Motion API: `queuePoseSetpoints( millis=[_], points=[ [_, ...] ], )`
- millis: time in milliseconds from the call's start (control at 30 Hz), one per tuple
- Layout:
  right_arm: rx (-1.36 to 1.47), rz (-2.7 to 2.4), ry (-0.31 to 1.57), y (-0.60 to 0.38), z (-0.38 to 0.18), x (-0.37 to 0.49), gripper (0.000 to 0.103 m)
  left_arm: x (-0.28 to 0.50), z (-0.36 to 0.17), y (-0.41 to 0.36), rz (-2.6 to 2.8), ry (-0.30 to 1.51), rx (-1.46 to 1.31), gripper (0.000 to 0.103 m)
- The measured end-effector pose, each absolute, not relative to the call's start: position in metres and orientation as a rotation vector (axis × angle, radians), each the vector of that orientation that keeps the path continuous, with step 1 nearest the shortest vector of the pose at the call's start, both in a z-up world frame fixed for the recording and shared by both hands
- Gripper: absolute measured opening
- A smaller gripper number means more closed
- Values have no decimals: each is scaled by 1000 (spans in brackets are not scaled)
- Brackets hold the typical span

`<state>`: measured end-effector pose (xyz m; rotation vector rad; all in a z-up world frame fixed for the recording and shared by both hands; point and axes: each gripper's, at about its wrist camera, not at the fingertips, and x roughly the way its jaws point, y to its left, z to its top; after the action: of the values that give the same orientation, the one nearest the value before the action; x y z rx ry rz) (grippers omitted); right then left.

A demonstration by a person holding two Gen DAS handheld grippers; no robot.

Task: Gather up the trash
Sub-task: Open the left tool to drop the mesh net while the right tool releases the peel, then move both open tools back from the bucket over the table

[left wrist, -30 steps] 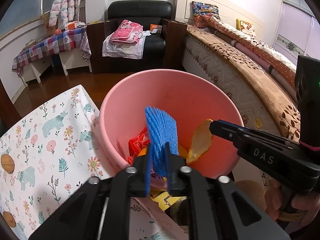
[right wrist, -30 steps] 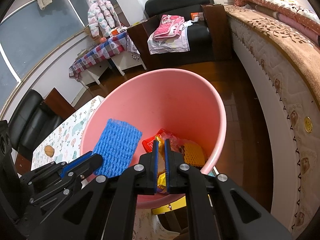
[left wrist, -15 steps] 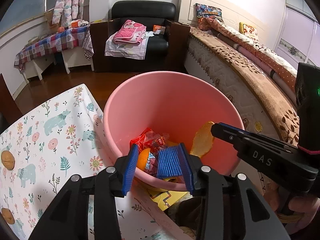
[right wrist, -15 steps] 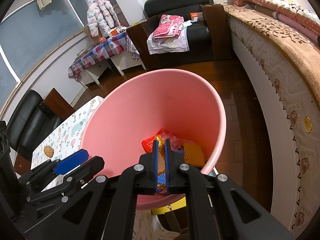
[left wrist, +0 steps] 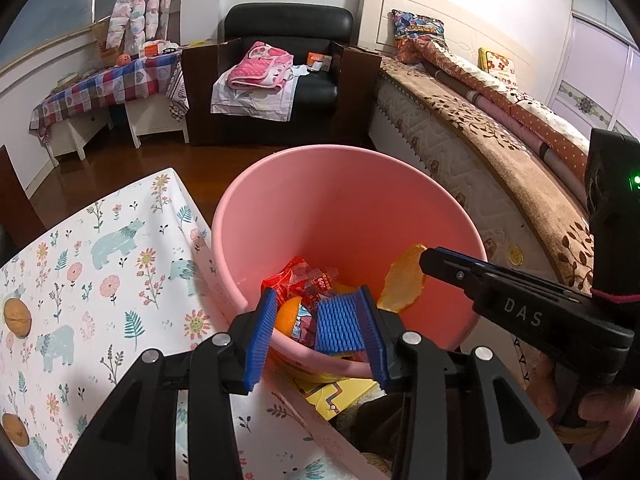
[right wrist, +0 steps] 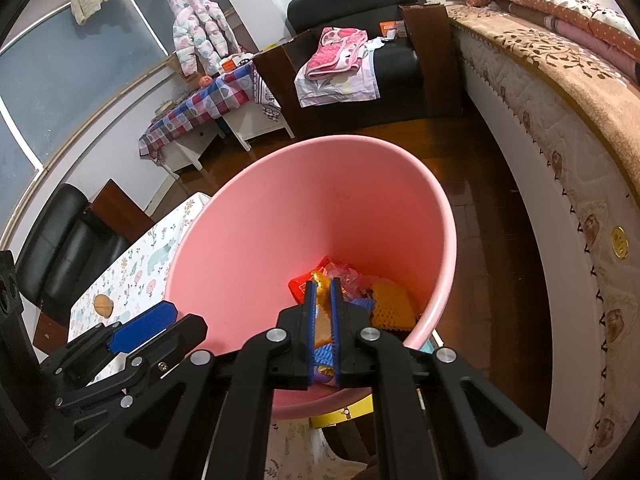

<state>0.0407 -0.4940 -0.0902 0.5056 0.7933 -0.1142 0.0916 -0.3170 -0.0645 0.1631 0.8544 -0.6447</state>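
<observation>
A pink bucket (left wrist: 400, 184) (right wrist: 248, 248) stands past the table's edge, holding a red wrapper (left wrist: 304, 278), an orange fruit piece (left wrist: 288, 316), yellow foam net (right wrist: 390, 304) and a blue foam net (left wrist: 338, 322). My left gripper (left wrist: 320, 316) is open and empty, just above the bucket's near rim; it also shows in the right wrist view (right wrist: 144, 326). My right gripper (right wrist: 325, 292) is shut on an orange peel (left wrist: 402, 282) (right wrist: 322, 284) and holds it over the bucket's inside.
The floral tablecloth (left wrist: 100, 280) carries walnuts (left wrist: 17, 316) at the left. A bed (left wrist: 500, 128) runs along the right, a black armchair (left wrist: 280, 76) stands behind, and a yellow box (left wrist: 340, 394) lies under the bucket.
My left gripper opened and let go of the blue foam net, which dropped into the bucket. The right gripper stayed shut on the peel.
</observation>
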Motion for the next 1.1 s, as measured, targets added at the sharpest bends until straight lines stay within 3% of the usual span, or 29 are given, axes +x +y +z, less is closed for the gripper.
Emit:
queuePoseSetpoints(
  millis=[167, 833, 1000, 1100],
  points=[
    [510, -101, 783, -494, -87, 39, 22, 90, -62, -315, -643, 852, 155, 41],
    [506, -70, 770, -480, -74, 30, 24, 83, -52, -294, -637, 855, 115, 49],
    [508, -56, 761, -475, -70, 25, 34, 78, -47, -286, -633, 850, 106, 51],
    [501, -47, 760, -472, -68, 21, 36, 76, -43, -281, -627, 842, 99, 55]
  ],
)
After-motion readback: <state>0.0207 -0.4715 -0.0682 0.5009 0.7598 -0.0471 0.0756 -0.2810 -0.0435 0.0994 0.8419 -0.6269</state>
